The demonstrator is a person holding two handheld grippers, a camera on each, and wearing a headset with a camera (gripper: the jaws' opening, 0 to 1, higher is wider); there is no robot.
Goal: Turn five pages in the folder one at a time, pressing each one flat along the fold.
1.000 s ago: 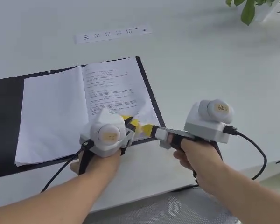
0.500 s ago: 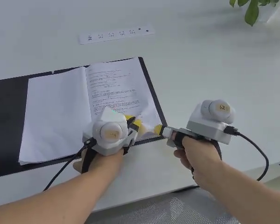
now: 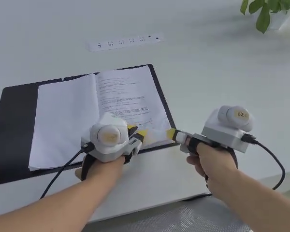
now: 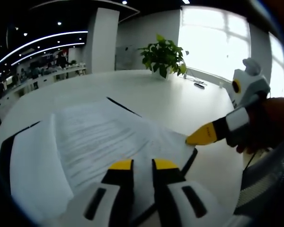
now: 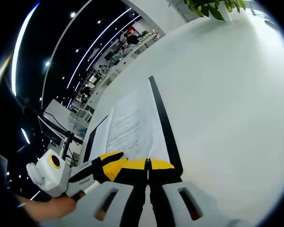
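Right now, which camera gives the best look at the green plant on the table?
The left gripper view: the plant stands whole, at the far end of the table. The head view catches a few leaves at its top right corner; the right gripper view has leaves cut off by its top edge.

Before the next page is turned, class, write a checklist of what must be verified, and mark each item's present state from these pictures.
1. The folder lies open on the table: ok.
2. The right gripper has its tip at the lower corner of the right page: ok.
3. That gripper pinches one sheet only: cannot tell; its jaws are closed.
4. The left gripper is off the page to be lifted: not ok; it sits over its lower edge.
5. The left page is bare to receive the sheet: ok.
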